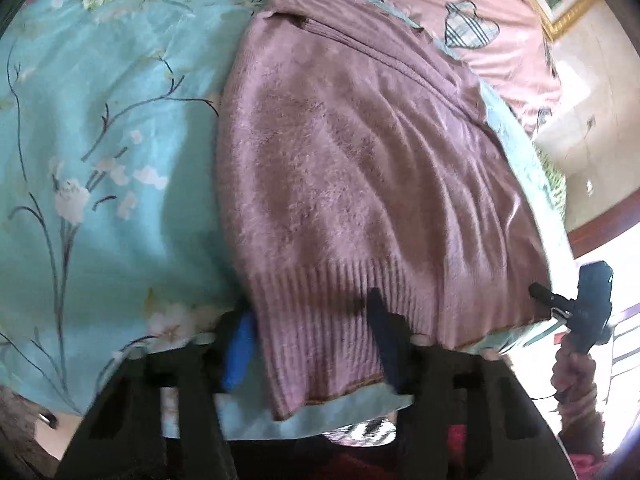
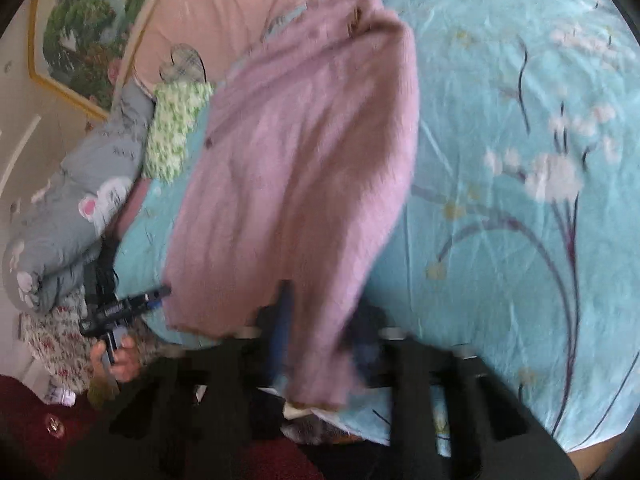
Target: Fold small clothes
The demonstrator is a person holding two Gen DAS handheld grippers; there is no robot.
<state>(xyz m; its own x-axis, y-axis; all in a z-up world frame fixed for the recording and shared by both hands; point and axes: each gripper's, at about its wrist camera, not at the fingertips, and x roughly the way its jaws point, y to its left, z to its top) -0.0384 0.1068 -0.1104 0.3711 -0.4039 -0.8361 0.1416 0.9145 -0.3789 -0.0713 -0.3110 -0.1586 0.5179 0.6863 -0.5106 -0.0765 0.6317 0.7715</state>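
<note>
A fuzzy mauve knit sweater [image 1: 360,168] lies on a light blue flowered bedsheet [image 1: 100,140]. Its ribbed hem [image 1: 320,344] hangs over the near bed edge between the fingers of my left gripper [image 1: 312,344], whose jaws stand wide apart on either side of it. In the right wrist view the sweater [image 2: 304,152] is blurred; a corner of it [image 2: 320,360] lies between the fingers of my right gripper [image 2: 324,340], which also stand apart. The right gripper also shows in the left wrist view [image 1: 580,312], at the sweater's right hem corner. The left gripper shows at lower left in the right wrist view [image 2: 120,308].
A pink pillow with a plaid heart [image 1: 472,24] lies beyond the sweater. A grey rolled quilt [image 2: 76,208] and a green patterned cushion [image 2: 172,128] lie at the bed's side. A framed picture [image 2: 80,28] hangs on the wall.
</note>
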